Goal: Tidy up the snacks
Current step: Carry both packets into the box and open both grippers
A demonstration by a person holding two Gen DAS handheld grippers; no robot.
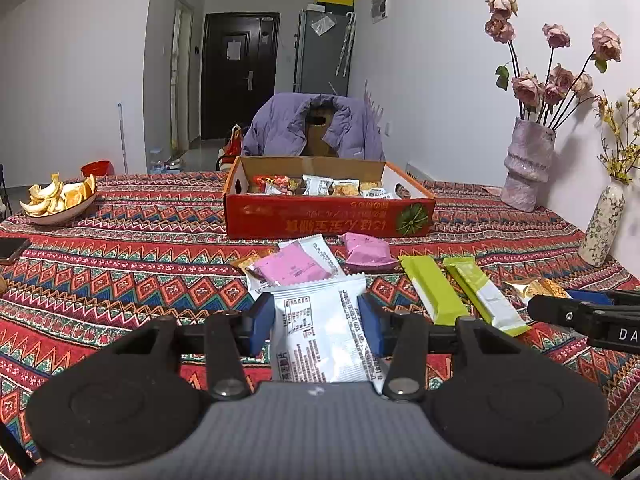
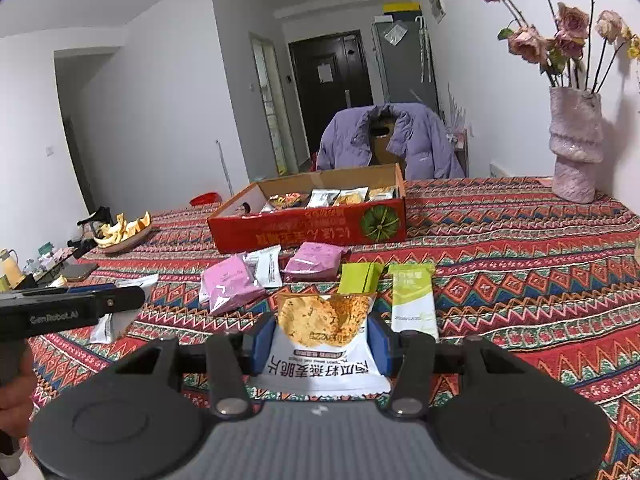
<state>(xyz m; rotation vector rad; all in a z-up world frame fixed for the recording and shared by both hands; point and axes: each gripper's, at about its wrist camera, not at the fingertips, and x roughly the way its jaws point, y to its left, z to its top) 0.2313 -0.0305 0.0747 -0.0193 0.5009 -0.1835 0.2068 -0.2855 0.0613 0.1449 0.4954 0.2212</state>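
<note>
On the worktop (image 1: 120,264) the open box (image 1: 328,216) stands at the middle, snack packets inside it. Before it lie loose packets (image 1: 294,266) and, to their right, two bars (image 1: 434,290) — a fruit plate (image 1: 60,204) far left, two vases (image 1: 528,164) far right, by the wall.

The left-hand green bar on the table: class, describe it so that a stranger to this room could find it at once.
Start at the red cardboard box on the patterned tablecloth. In front of its right end lie two long green bars side by side. Yours is the left green bar, plain lime all over, while the right green bar has a white patch.
</note>
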